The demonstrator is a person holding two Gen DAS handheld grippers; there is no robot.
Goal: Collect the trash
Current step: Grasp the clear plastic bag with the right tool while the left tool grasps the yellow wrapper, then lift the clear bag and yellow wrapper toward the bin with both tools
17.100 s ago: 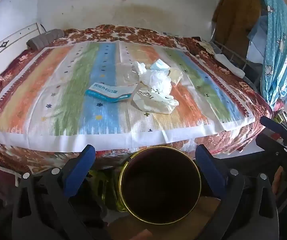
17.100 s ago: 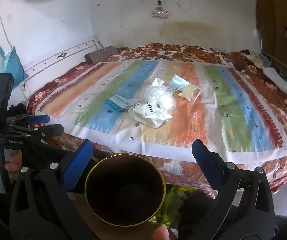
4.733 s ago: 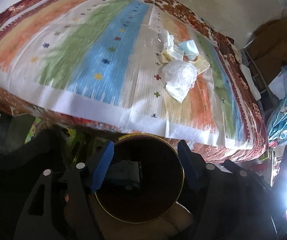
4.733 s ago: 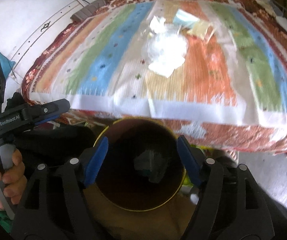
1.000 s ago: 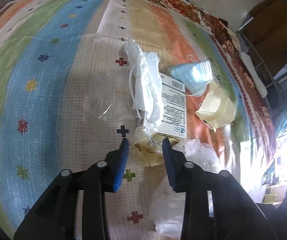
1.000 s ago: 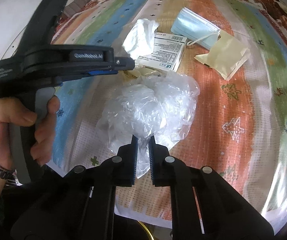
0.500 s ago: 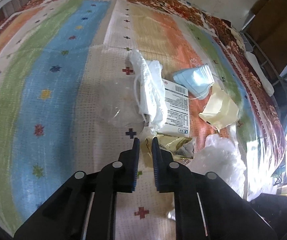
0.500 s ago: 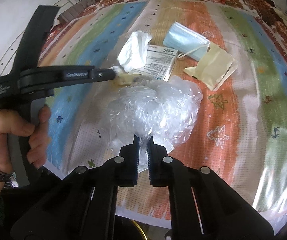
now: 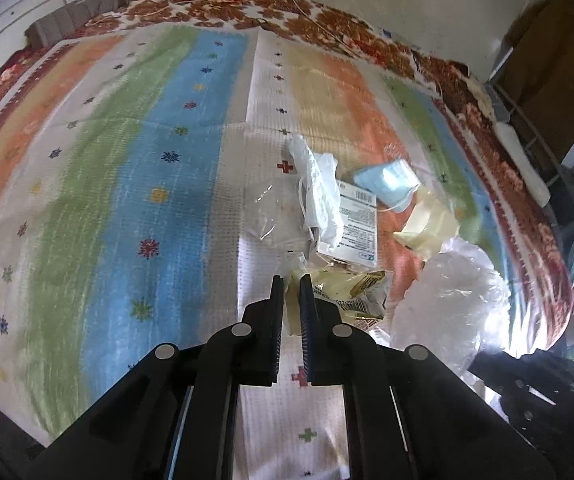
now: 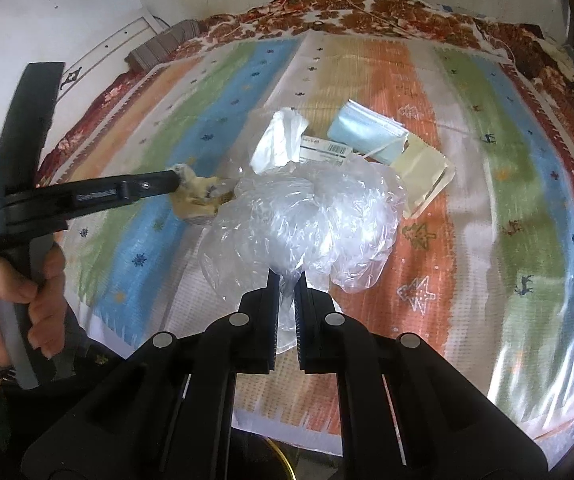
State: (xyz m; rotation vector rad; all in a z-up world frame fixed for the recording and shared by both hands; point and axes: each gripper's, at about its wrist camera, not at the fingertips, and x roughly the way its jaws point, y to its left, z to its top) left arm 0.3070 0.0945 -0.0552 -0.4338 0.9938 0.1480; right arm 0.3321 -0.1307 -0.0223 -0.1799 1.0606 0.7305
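The clear plastic bag (image 10: 311, 216) was pinched by one gathered edge between the almost fully closed jaws of the right gripper (image 10: 286, 280) and ballooned out ahead of them over the striped bedspread (image 10: 527, 184). It appeared very light, limp and slick; a bunched fold was judged the safest hold, since a single smooth layer could slide out.

The yellow wrapper (image 9: 347, 292) was caught at its near end in the left gripper (image 9: 291, 284), whose jaws were closing the last small gap onto it. In the right wrist view it hung crumpled from the left gripper's tip, apparently clear of the cloth. It looked thin, crinkly and nearly weightless, so a grip on any crushed portion was judged adequate.

Trash not yet taken up lay on the bedspread just beyond:
- a white crumpled bag (image 9: 319, 192), soft, resting partly on a printed carton (image 9: 357, 224), flat and stiffer, best taken by an edge;
- a blue face mask (image 9: 387, 180), pliable, with loose ear loops;
- a pale yellow packet (image 9: 427, 224), flat against the cloth.

A person's hand (image 10: 15, 300) gripped the left gripper's handle.
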